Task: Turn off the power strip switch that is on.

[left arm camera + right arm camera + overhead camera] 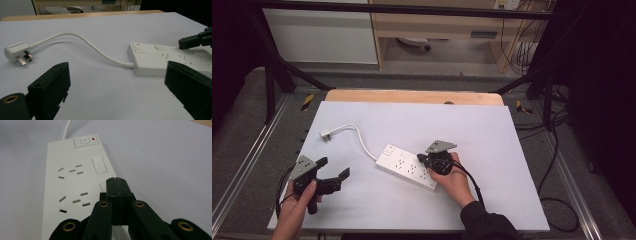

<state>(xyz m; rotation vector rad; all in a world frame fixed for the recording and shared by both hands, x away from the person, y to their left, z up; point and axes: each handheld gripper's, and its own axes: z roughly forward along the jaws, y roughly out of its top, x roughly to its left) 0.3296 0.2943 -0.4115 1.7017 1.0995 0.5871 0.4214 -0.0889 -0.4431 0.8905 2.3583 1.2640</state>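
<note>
A white power strip [408,167] lies slanted in the middle of the white table, its cord [362,139] curling off to a white plug [325,134] at the left. My right gripper [422,159] is shut with nothing between its jaws, its tip resting on or just over the strip's top face [75,182] near a rectangular button. The strip's switch [85,141] has a red mark beside it. My left gripper [334,168] stands open near the table's front left, aimed toward the plug [18,52] and the strip [155,58], well apart from both.
The white board [492,135] sits on a wooden tabletop [412,96]. Black frame bars and cables run along the right side. A shelf unit and a cabinet stand beyond the table's far edge.
</note>
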